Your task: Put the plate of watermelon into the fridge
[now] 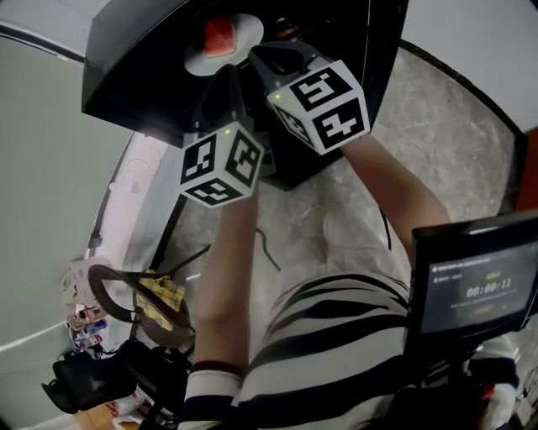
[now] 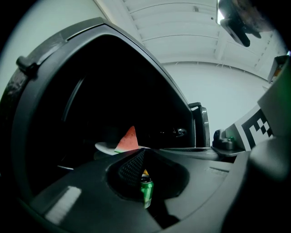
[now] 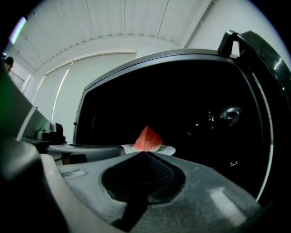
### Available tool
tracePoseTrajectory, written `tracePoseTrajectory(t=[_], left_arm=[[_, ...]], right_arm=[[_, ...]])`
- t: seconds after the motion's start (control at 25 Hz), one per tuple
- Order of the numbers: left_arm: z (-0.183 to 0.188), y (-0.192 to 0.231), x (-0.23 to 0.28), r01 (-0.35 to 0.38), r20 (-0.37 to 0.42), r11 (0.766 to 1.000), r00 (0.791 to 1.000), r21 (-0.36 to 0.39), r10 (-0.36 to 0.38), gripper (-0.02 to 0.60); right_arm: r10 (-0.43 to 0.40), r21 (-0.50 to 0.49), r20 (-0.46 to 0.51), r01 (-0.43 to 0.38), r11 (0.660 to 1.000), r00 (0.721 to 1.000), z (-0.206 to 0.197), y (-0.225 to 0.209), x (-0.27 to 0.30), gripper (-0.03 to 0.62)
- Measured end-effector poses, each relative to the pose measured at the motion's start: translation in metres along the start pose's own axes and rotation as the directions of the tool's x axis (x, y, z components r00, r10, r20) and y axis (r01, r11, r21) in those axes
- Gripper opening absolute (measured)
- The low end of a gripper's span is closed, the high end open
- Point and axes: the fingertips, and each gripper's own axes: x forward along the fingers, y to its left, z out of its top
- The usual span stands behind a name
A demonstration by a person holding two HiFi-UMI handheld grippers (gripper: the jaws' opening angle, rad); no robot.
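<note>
Red watermelon on a white plate is held at the fridge opening, rim clenched by the left hand-held gripper and right hand-held gripper; setting down inside and release are judged next.

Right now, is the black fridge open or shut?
Open. The black fridge shows its dark inside, and the round white plate with the red watermelon wedge is within its opening.
</note>
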Motion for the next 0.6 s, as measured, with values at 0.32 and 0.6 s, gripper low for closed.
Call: tracePoseTrajectory(t=[0.32,0.6], left_arm=[[0.001,-0.001,-0.002,0.000,-0.011,1.000,1.000,-0.003,0.000,0.002],[0.004,0.005,-0.007,-0.004,-0.020,1.000,1.000,-0.010,0.004,0.002]], right_arm=[[0.045,0.014,-0.002,-0.045,0.999,0.999,0.001,0.015,0.001,-0.003],[0.052,0.038,0.011,-0.052,0.998,0.999,0.005,0.027,0.001,-0.002]])
